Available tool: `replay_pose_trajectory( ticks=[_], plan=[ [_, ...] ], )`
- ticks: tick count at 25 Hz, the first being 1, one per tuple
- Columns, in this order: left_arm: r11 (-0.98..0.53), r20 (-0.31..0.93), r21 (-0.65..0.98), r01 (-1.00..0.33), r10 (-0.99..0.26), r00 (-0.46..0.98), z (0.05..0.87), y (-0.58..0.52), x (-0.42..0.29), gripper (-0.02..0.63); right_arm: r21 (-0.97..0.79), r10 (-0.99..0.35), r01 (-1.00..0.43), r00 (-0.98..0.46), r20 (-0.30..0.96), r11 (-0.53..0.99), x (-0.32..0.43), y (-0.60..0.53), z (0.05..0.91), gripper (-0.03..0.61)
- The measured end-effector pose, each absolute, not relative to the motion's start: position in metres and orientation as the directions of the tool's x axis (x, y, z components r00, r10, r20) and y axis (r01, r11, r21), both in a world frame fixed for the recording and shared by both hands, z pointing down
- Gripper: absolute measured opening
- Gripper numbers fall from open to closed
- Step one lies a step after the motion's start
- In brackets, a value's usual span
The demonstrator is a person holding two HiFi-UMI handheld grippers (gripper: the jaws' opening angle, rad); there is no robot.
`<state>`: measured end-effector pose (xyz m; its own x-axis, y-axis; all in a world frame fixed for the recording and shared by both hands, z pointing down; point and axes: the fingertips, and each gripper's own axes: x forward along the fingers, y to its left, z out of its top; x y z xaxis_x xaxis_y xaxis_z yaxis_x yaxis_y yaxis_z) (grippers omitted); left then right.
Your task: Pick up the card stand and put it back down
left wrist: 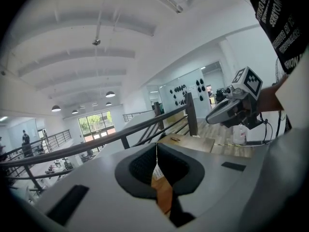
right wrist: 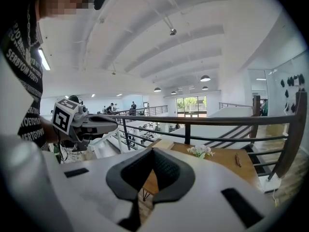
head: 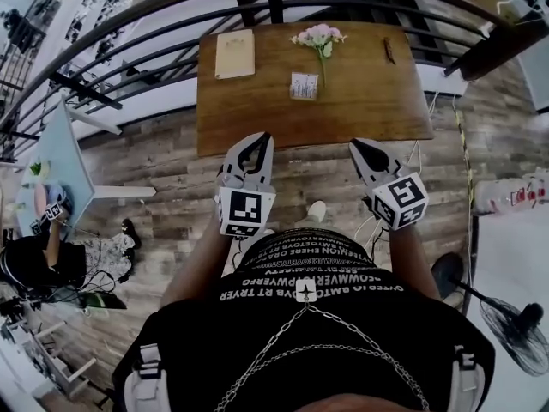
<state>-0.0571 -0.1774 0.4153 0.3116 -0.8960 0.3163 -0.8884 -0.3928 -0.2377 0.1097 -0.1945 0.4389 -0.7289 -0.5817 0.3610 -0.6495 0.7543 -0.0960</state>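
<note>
Both tongs are hanging in front of the person at the near edge of the counter (head: 360,101), side by side and pointing forward and a little downward. Left tongs (head: 260,138) are sitting fully closed, the pads meeting along a thin seam with nothing between them, and right tongs (head: 357,145) are closed in the same way, also empty. Ahead of them, roughly midway between the two lines they are pointing along and well apart from both, the card stand (head: 304,85) is standing upright on the wood. Beyond it, farther from the tongs, a small bunch of flowers (head: 319,36) is lying with its stem trailing down toward the stand's right side. A tan clipboard (head: 234,54) is resting ahead of the left tongs and off to their left, and a small dark object (head: 389,50) is lying far ahead of the right tongs; I cannot tell what it is. To my eye the task is only beginning: this is the reach, with nothing gripped yet. Next, one pair of tongs needs to be carried forward over the wood, opened wide enough to straddle the stand, lowered around it without brushing the flower stem, and closed gently before any lifting.
</note>
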Motion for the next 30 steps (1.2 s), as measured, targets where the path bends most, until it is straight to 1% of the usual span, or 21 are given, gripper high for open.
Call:
replay_pose_trajectory(
  ticks=[7,15,22,30],
  plan=[
    [-0.348,0.338,-0.25,-0.904,-0.906,0.255,0.425,-0.186,-0.048,0.029,-0.094,-0.549,-0.613,-0.757,0.354,0.785,0.124,-0.212,0.441,0.014],
    [-0.294,0.318,-0.273,-0.916,-0.926,0.202,0.42,-0.21,-0.039,0.029,-0.088,-0.544,-0.609,-0.756,0.363,0.788,0.157,-0.239,0.452,0.014],
    [-0.31,0.359,-0.283,-0.908,-0.912,0.199,0.436,-0.222,-0.034,0.029,-0.117,-0.543,-0.634,-0.731,0.412,0.765,0.172,-0.263,0.488,0.014],
    [-0.344,0.387,-0.272,-0.899,-0.894,0.225,0.453,-0.253,-0.053,0.029,-0.136,-0.544,-0.658,-0.706,0.454,0.74,0.154,-0.302,0.524,0.014]
  ],
)
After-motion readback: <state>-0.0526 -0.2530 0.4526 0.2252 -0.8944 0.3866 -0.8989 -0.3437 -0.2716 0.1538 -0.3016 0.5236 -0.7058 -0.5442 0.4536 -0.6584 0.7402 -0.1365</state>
